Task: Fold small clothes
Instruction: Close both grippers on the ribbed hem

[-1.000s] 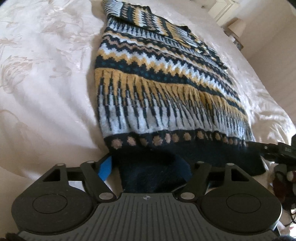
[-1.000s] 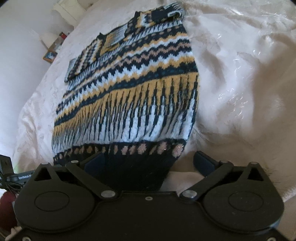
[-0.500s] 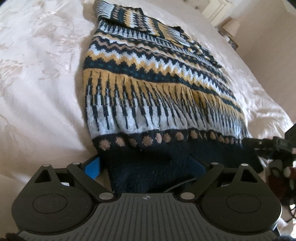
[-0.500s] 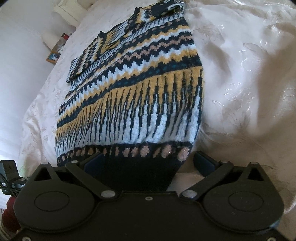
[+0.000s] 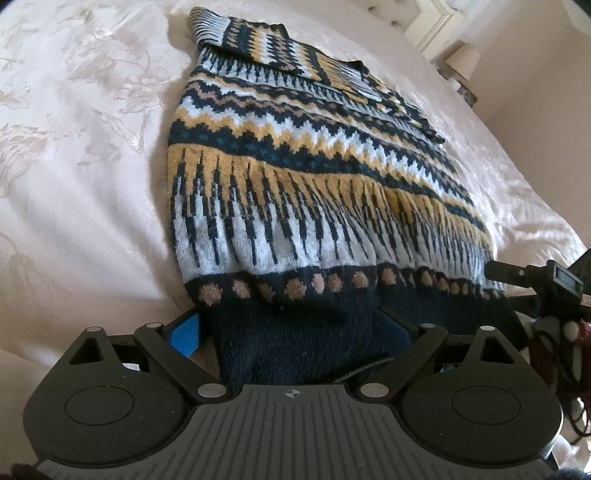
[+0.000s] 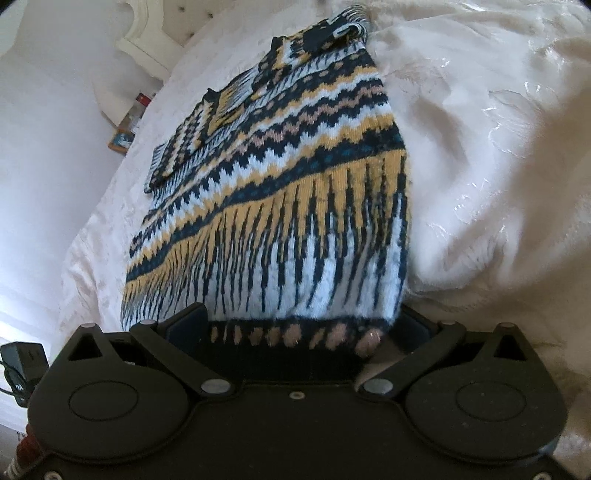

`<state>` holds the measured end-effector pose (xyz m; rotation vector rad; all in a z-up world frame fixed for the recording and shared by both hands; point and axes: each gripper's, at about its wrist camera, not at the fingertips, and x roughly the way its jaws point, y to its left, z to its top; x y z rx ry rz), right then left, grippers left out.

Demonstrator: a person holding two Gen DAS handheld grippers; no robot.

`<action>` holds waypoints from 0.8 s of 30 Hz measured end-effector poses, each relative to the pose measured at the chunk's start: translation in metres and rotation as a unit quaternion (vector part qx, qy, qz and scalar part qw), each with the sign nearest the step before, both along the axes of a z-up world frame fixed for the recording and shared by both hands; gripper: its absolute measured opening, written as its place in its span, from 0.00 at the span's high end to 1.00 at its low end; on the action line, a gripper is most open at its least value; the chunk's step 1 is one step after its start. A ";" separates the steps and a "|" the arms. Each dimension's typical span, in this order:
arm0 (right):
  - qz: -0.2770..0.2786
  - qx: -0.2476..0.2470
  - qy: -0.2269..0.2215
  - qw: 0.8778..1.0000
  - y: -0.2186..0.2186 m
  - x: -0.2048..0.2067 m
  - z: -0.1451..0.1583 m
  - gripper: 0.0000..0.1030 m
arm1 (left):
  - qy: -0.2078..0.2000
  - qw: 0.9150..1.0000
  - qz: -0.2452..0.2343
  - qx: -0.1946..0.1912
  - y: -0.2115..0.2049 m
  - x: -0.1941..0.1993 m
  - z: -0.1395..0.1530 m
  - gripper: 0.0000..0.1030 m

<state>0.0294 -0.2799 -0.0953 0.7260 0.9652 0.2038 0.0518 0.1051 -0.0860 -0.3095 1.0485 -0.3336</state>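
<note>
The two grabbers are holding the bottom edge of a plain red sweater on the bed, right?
Nearly. The sweater is not plain red: both wrist views show navy, mustard and pale blue patterned bands. The left hand-held gripper and right hand-held gripper do hold its bottom edge on the bed.

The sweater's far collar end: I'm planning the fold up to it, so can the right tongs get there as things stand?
Probably not yet. The right tongs straddle the sweater at its near dark hem, while the collar end lies across the whole garment on the bedspread. Nothing blocks the way.
</note>
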 end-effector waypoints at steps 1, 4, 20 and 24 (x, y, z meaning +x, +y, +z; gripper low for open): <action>0.001 0.000 0.000 1.000 0.000 0.000 0.000 0.00 | 0.000 1.000 0.001 0.000 0.000 0.000 0.000 0.10; 0.002 0.005 0.007 1.000 -0.001 -0.001 0.003 0.00 | 0.003 1.000 0.009 0.005 0.003 -0.001 0.003 0.24; 0.067 -0.034 0.021 0.997 0.016 -0.016 0.026 0.52 | 0.034 0.998 0.049 -0.022 0.027 -0.009 0.006 0.76; 0.074 -0.032 0.023 0.996 0.018 -0.014 0.021 0.84 | 0.020 0.997 0.058 -0.038 0.031 -0.012 0.009 0.95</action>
